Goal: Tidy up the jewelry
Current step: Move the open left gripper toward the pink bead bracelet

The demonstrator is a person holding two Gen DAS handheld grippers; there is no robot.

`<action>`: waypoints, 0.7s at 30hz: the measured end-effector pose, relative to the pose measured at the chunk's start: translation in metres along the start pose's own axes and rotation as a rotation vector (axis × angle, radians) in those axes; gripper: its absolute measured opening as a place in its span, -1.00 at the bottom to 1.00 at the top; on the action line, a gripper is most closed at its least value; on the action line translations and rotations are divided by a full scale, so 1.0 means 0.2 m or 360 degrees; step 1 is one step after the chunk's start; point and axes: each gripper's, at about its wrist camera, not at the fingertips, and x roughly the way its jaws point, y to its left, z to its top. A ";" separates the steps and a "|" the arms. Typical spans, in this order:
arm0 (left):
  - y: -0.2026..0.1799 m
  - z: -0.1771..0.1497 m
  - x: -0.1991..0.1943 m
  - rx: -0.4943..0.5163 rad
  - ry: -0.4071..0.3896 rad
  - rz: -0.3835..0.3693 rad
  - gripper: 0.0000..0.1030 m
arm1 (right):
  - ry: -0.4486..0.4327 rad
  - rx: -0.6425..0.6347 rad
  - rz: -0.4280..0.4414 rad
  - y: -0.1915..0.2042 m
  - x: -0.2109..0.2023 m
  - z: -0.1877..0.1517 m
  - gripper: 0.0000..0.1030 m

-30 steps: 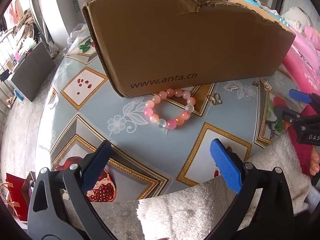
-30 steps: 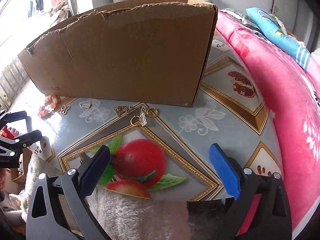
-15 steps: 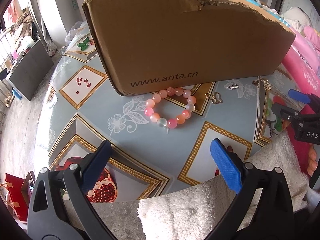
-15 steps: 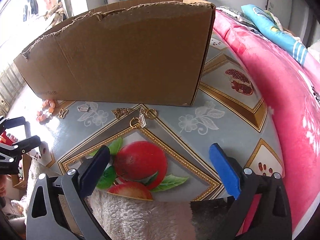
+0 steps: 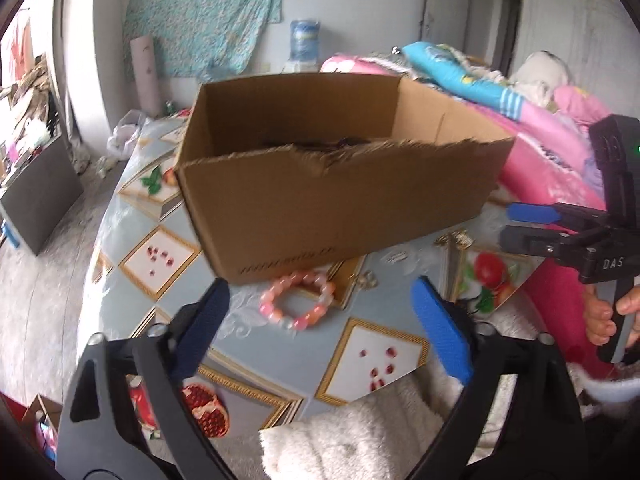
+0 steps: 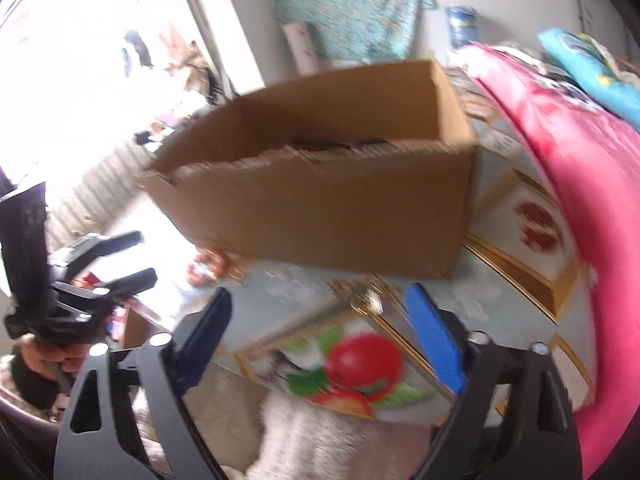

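Both the left hand-held gripper [image 5: 320,312] and right hand-held gripper [image 6: 320,320] hang empty, jaws closing on nothing, while the bead bracelet [image 5: 297,301] waits on the worktop [image 5: 248,312] beside the cardboard box [image 5: 340,200], presumably its destination.

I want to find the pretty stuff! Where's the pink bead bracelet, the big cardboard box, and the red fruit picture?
pink bead bracelet [image 5: 296,300], left wrist view, its bead ring.
cardboard box [image 5: 336,216], left wrist view, near wall.
red fruit picture [image 6: 362,360], right wrist view, the fruit.
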 end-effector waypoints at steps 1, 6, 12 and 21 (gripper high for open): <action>-0.01 0.01 0.01 0.0013 0.0008 -0.0023 0.44 | -0.0011 0.0004 0.0040 0.01 0.00 0.02 0.39; -0.05 0.01 0.14 0.0038 0.0111 -0.0097 0.08 | -0.0001 0.0058 0.0154 0.02 0.05 0.06 0.19; 0.04 -0.02 0.27 -0.0085 0.0251 -0.0120 0.07 | 0.0015 0.0035 0.0173 0.06 0.08 0.06 0.19; 0.13 -0.06 0.24 -0.0092 0.0260 -0.0023 0.07 | 0.0017 0.0059 0.0183 0.03 0.10 0.08 0.19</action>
